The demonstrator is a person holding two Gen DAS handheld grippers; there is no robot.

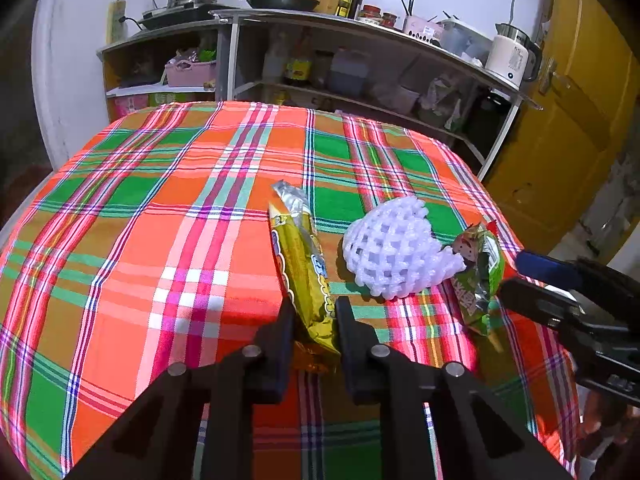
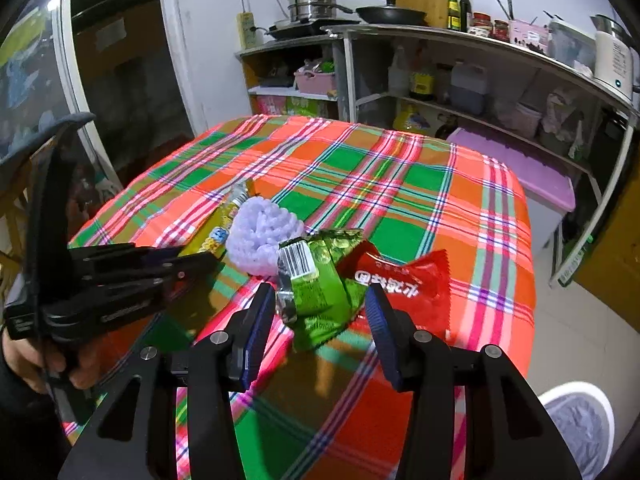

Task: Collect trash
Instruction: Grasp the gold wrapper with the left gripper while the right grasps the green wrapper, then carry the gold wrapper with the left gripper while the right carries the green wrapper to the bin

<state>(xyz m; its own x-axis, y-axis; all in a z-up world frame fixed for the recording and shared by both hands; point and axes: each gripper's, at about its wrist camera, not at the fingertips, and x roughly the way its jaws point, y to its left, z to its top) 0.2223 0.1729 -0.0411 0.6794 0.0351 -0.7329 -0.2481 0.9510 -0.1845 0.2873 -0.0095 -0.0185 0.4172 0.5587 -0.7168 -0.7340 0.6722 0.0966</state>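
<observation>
A long yellow snack wrapper (image 1: 302, 264) lies on the plaid tablecloth (image 1: 160, 208). My left gripper (image 1: 315, 312) is shut on its near end. To its right lie a white foam fruit net (image 1: 392, 246) and a green snack wrapper (image 1: 478, 276). In the right wrist view the green wrapper (image 2: 320, 280) lies between the fingers of my open right gripper (image 2: 322, 302), with a red wrapper (image 2: 404, 284) just right of it and the foam net (image 2: 260, 240) behind. The left gripper (image 2: 192, 264) shows there at the left.
Metal kitchen shelves (image 1: 360, 40) with pots, a pan, bottles and a white kettle (image 1: 510, 56) stand behind the table. A purple bin (image 2: 516, 172) sits by the table's far right side. A yellow door (image 1: 568, 120) is at the right.
</observation>
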